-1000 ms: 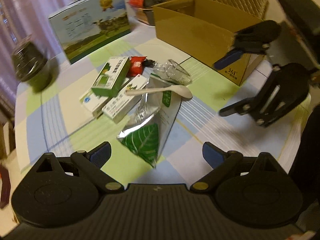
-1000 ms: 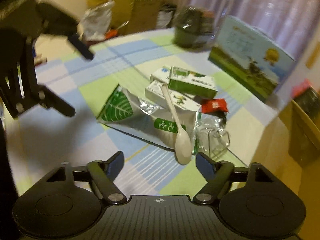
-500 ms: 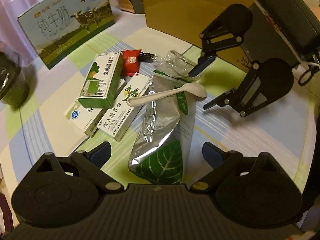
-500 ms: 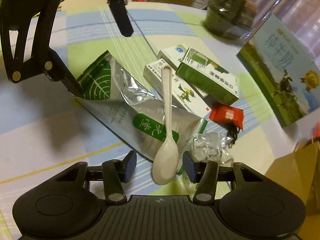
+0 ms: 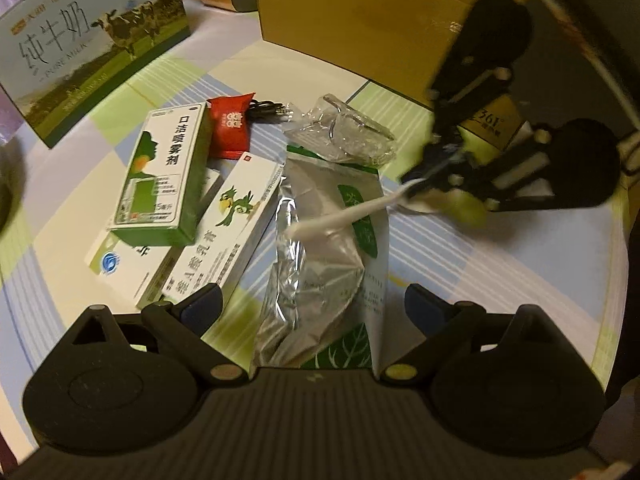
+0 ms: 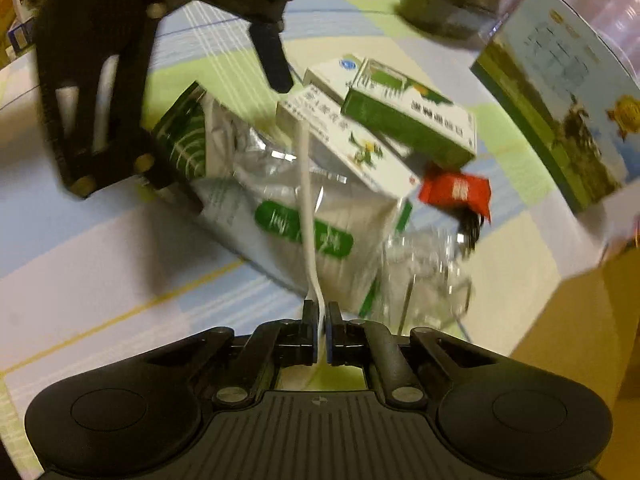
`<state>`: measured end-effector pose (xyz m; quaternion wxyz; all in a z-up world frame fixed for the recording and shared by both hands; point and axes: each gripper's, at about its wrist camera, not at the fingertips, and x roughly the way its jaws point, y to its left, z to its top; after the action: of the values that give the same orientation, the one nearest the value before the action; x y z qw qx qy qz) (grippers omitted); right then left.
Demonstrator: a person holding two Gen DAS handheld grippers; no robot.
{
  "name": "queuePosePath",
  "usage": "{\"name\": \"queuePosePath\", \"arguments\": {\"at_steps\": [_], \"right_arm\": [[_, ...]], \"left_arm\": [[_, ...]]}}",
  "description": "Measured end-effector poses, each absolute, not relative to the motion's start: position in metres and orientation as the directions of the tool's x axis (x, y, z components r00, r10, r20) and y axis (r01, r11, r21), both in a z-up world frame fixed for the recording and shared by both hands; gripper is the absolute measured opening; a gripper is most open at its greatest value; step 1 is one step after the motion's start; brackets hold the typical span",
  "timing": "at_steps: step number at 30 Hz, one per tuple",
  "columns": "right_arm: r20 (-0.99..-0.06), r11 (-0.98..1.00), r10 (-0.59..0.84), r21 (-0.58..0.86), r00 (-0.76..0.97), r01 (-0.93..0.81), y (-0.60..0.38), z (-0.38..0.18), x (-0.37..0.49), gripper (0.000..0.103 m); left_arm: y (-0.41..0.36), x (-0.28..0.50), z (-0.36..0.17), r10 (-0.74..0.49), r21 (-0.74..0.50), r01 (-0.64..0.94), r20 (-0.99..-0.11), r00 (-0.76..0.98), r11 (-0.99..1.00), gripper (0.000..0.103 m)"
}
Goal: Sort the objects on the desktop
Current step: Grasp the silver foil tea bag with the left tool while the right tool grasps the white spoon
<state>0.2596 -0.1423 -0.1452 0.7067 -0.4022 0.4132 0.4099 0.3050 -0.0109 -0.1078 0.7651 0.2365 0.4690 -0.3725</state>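
While the right gripper (image 6: 320,334) is clenching the bowl end of the white spoon (image 6: 306,200), its handle is reaching out over the silver tea pouch (image 5: 320,264). Beside it, the left gripper (image 5: 312,304) is hanging released above that pouch's leaf-printed end on the table (image 5: 480,264).

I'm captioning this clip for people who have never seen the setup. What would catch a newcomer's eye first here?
First, the white plastic spoon, pinched at its bowl end by the right hand-held gripper, its handle stretching over the silver-and-green foil bag in the middle of the checked tablecloth. Next, the open left hand-held gripper hovering over that bag, with green-and-white boxes stacked to its left.
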Motion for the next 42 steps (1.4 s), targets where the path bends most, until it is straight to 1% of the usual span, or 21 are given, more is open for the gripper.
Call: {"name": "queuePosePath", "arguments": {"at_steps": [9, 12, 13, 15, 17, 20, 22, 25, 28, 30, 34, 36, 39, 42], "right_arm": [[-0.917, 0.424, 0.219, -0.219, 0.335, -0.879, -0.174, -0.137, 0.228, 0.000], [-0.918, 0.437, 0.214, -0.215, 0.334, -0.873, -0.181, -0.138, 0.219, 0.000], [-0.918, 0.446, 0.213, -0.214, 0.335, -0.869, -0.183, -0.139, 0.217, 0.000], [-0.919, 0.468, 0.212, -0.203, 0.332, -0.860, -0.186, -0.139, 0.215, 0.000], [-0.919, 0.489, 0.207, -0.200, 0.335, -0.849, -0.188, -0.141, 0.213, 0.000], [-0.925, 0.522, 0.193, -0.186, 0.328, -0.832, -0.192, -0.142, 0.210, 0.000], [-0.927, 0.553, 0.187, -0.173, 0.324, -0.815, -0.195, -0.140, 0.207, 0.000], [-0.930, 0.622, 0.202, -0.120, 0.307, -0.774, -0.203, -0.135, 0.202, 0.000], [-0.932, 0.705, 0.265, 0.013, 0.246, -0.709, -0.214, -0.131, 0.199, 0.000], [-0.930, 0.765, 0.304, 0.107, 0.208, -0.635, -0.222, -0.131, 0.196, 0.000], [-0.930, 0.831, 0.323, 0.189, 0.178, -0.523, -0.230, -0.139, 0.183, 0.000], [-0.922, 0.849, 0.353, 0.244, 0.160, -0.468, -0.234, -0.143, 0.177, 0.001], [-0.914, 0.865, 0.358, 0.248, 0.192, -0.436, -0.236, -0.144, 0.168, 0.001], [-0.903, 0.882, 0.347, 0.223, 0.254, -0.415, -0.240, -0.143, 0.156, 0.002]], "left_arm": [[-0.025, 0.319, -0.124, -0.322, -0.019, 0.804, -0.922, 0.217, 0.595, 0.095], [-0.028, 0.324, -0.130, -0.322, -0.056, 0.802, -0.931, 0.173, 0.595, 0.093], [-0.030, 0.325, -0.132, -0.315, -0.063, 0.801, -0.935, 0.161, 0.596, 0.089], [-0.033, 0.328, -0.136, -0.294, -0.066, 0.796, -0.945, 0.145, 0.602, 0.075], [-0.035, 0.328, -0.137, -0.282, -0.062, 0.788, -0.949, 0.144, 0.613, 0.063], [-0.038, 0.320, -0.132, -0.267, -0.046, 0.785, -0.951, 0.154, 0.618, 0.050], [-0.038, 0.312, -0.129, -0.253, -0.036, 0.784, -0.955, 0.156, 0.619, 0.047], [-0.030, 0.293, -0.127, -0.239, -0.060, 0.749, -0.962, 0.134, 0.660, 0.046], [-0.016, 0.266, -0.126, -0.239, -0.099, 0.676, -0.964, 0.116, 0.730, 0.046], [-0.008, 0.247, -0.125, -0.250, -0.134, 0.623, -0.963, 0.103, 0.771, 0.046], [0.003, 0.209, -0.120, -0.287, -0.197, 0.523, -0.953, 0.097, 0.829, 0.046], [0.003, 0.193, -0.119, -0.274, -0.176, 0.503, -0.953, 0.128, 0.846, 0.048], [0.002, 0.175, -0.118, -0.267, -0.152, 0.476, -0.946, 0.185, 0.866, 0.051], [0.008, 0.171, -0.119, -0.281, -0.169, 0.426, -0.935, 0.216, 0.889, 0.055]]}}
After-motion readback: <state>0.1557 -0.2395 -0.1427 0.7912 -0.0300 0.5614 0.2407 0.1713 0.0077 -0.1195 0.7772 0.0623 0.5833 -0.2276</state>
